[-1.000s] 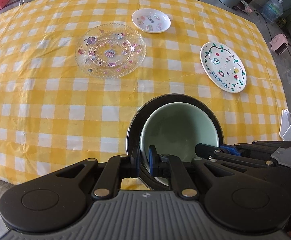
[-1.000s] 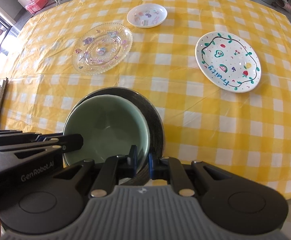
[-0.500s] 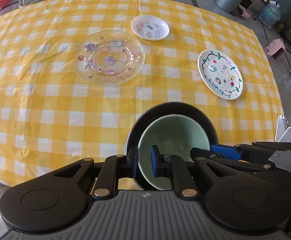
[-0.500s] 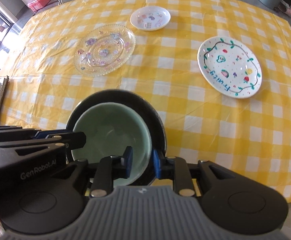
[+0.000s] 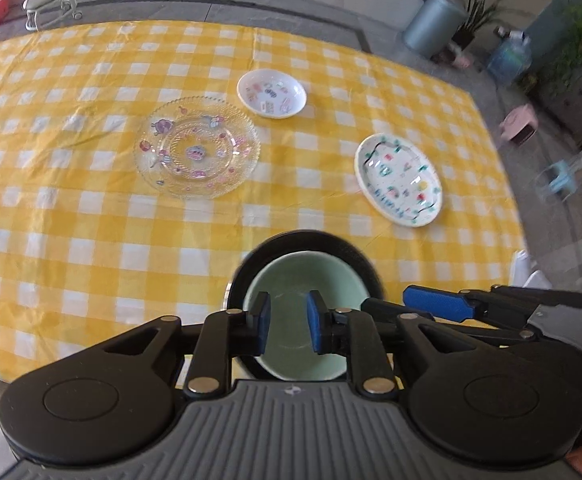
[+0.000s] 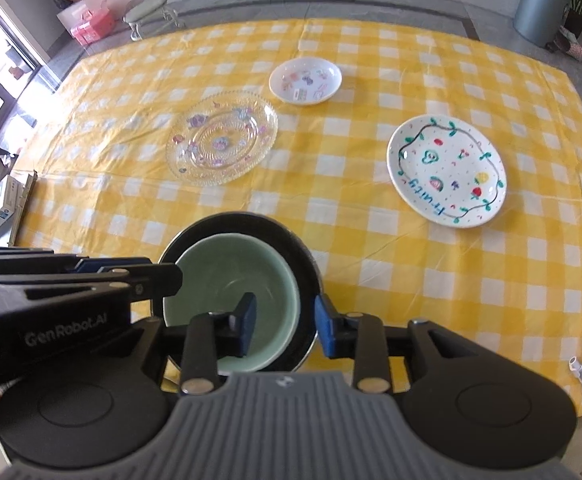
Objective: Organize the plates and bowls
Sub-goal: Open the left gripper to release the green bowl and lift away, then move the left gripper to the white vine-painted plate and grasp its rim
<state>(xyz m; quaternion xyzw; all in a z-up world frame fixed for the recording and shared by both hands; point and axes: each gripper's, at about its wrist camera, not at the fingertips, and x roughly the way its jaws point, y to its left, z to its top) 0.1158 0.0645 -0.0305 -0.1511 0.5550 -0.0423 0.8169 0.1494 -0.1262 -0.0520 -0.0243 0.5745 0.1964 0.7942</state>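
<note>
1. landmark: the black bowl (image 5: 365,264) sits near the near edge of the surface (image 5: 91,220), which wears a yellow and white checked cloth.
2. a pale green bowl (image 5: 307,280) rests nested inside the black bowl, its rim below and within the black rim.
3. the left tool (image 5: 289,322) hangs over the green bowl; its jaws have just been opening, and now stand apart with nothing pressed between the blue pads, only the bowl's inside seen through the gap.
4. the right tool (image 6: 283,320) hangs over the right-hand rims of both bowls; its jaws have just been opening too, one pad over the green bowl's inside, the other outside the black rim, neither pressing on them.
5. in the right wrist view, the left tool (image 6: 163,276) reaches in from the left over the black bowl's left rim.
6. beyond the black bowl and to its left lies a clear glass plate (image 5: 197,148) with small pink and purple pictures.
7. just beyond that plate, further from the black bowl, sits a small white dish (image 5: 271,93) with printed pictures.
8. beyond the black bowl to its right lies a white plate (image 6: 447,170) with a painted vine ring and fruit.
9. all three are well apart from the black bowl.
</note>
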